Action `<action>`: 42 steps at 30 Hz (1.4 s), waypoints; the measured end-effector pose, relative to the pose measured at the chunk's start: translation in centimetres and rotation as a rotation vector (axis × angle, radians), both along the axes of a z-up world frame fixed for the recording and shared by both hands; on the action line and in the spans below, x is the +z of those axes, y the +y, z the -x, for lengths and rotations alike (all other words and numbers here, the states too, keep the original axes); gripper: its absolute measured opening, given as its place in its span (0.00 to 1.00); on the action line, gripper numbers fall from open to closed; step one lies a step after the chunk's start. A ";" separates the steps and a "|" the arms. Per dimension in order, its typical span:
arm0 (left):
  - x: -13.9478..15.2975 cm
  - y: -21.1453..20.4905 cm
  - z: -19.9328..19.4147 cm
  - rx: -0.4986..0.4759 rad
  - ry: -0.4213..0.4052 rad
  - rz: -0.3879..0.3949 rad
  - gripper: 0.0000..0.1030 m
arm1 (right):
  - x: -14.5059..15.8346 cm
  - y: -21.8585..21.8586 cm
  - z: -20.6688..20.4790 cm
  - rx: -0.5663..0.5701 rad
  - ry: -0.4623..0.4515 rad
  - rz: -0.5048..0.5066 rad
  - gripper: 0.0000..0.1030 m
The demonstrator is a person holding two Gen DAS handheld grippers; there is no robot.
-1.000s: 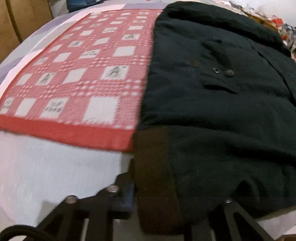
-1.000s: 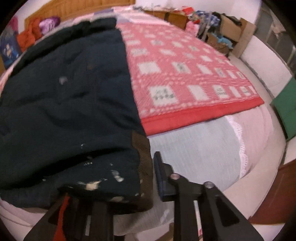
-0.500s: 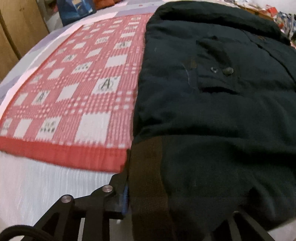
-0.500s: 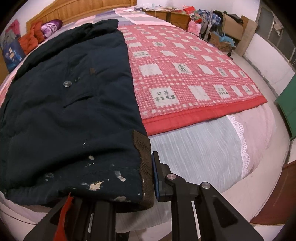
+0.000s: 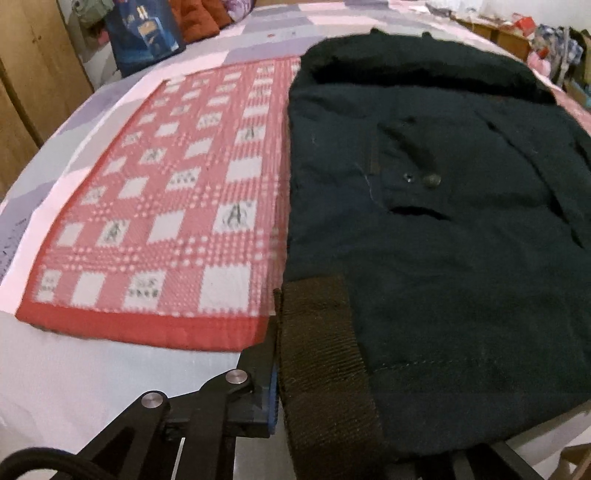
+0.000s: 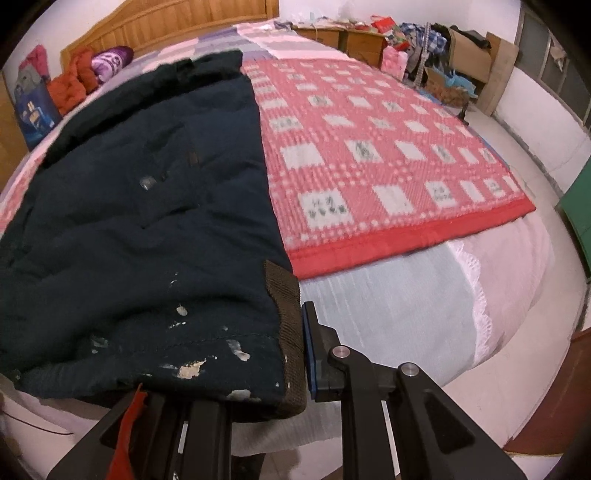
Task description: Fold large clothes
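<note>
On the bed, a dark navy jacket (image 5: 424, 240) is lying spread flat, partly covering a red-and-white checked blanket (image 5: 177, 206) that is stretching away toward 11 o'clock in the left wrist view and toward 1 o'clock in the right wrist view. Under both, a pale blue sheet (image 6: 388, 306) is showing along the near edge of the mattress.

The left gripper (image 5: 354, 417) is biting onto the jacket's near left corner, where a brown ribbed cuff band (image 5: 321, 354) is running up from 6 o'clock; one blue-padded finger (image 5: 271, 391) is pressing against the band's left side, while the other finger is probably hidden beneath the cloth at 5 o'clock.

The right gripper (image 6: 258, 387) is clamping the opposite near corner of the jacket (image 6: 147, 229). Its right finger (image 6: 310, 354) is sitting tight against the brown band (image 6: 288, 325) there, and the hem, flecked with pale paint-like spots (image 6: 190, 369), is draping over the left finger.

Toward 11 o'clock in the right wrist view, a wooden headboard (image 6: 177, 22) is standing behind a heap of orange and purple clothes (image 6: 92, 70). Cardboard boxes and clutter (image 6: 443, 55) are crowding the floor toward 1 o'clock.
</note>
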State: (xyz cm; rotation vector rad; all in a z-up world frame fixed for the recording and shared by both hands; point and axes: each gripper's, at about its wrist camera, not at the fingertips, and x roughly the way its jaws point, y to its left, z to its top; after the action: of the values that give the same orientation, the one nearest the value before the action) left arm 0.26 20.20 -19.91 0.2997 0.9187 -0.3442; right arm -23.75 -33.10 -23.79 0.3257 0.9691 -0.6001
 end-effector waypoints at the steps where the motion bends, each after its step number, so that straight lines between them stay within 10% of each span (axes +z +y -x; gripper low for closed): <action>1: 0.2 0.0 0.0 0.000 0.000 0.001 0.13 | 0.5 -0.1 0.2 0.001 -0.009 -0.001 0.15; 13: 3.7 0.1 4.7 -0.049 0.062 -0.017 0.13 | 6.2 0.0 2.4 0.064 0.022 0.024 0.15; 28: 12.9 3.5 12.2 -0.011 0.202 0.010 0.13 | 21.3 4.5 9.8 0.116 0.173 0.036 0.15; 42: 18.0 -4.5 -4.5 0.040 0.008 -0.014 0.14 | 25.7 -4.1 -4.8 0.225 -0.062 0.125 0.13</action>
State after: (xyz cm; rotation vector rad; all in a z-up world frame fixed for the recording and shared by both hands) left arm 4.75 15.68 -1.86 0.2929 0.9337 -0.3024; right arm -18.93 -37.21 1.87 0.1206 0.8894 -0.4402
